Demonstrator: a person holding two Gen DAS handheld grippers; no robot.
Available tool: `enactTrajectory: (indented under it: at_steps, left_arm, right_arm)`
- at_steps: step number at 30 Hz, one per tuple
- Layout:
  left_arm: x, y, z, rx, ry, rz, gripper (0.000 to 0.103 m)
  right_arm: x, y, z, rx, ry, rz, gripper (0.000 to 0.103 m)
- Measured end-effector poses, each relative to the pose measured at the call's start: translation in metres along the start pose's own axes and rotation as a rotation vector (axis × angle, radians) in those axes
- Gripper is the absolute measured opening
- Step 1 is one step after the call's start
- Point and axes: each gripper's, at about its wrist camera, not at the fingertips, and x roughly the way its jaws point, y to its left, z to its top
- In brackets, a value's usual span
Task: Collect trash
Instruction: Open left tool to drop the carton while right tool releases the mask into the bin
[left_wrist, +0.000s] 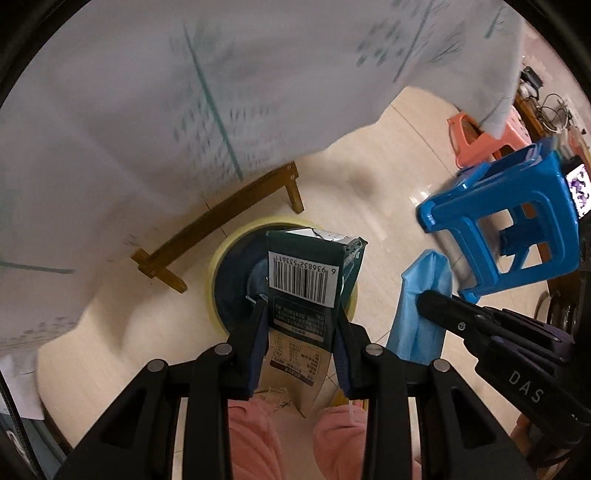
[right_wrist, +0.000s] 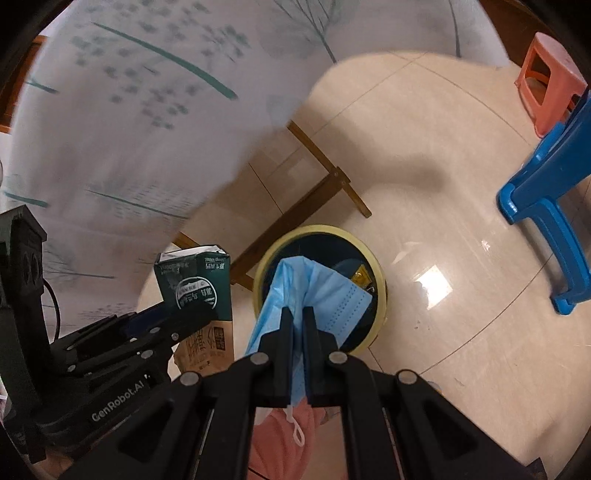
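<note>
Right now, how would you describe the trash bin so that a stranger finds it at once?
Look at the beige tiled floor, beside the table's wooden leg frame under the hanging white tablecloth. There stands the trash bin. Only it is round, with a pale yellow rim and dark inside; the stools nearby are square.

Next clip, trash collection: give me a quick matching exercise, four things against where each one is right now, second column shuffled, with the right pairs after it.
Things:
1. carton
2. face mask
3. bin
4. blue stool

Places:
A. on the floor under both grippers, with a yellow rim
B. clamped in the left gripper, barcode toward its camera
C. on the tiled floor off to the side, near a pink stool
D. pinched in the right gripper, hanging over the bin's opening

Pairs: 1-B, 2-D, 3-A, 4-C
</note>
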Motion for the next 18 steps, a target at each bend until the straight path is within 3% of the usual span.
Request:
enactTrajectory:
  at_steps: [13,15,17,18]
  left_arm:
    - [0.066,0.015,0.001,-0.025,0.008,0.055,0.032]
    - [0.073,0.015,0.004,-0.03,0.011,0.065,0.04]
    - [0.076,0.015,0.004,-0.035,-0.003,0.079,0.056]
    - [0.075,0.014,0.005,-0.038,-0.009,0.086,0.058]
  right_arm:
    - [0.064,-0.015,-0.002,-0.019,0.067,-0.021,0.004]
    - [0.069,-0.014,-0.002,-0.029,0.07,-0.027,0.004]
    - [0.075,-0.015,0.0,-0.041,0.07,-0.034,0.004]
    - [0.077,-0.015,0.001,-0.045,0.071,-0.039,0.004]
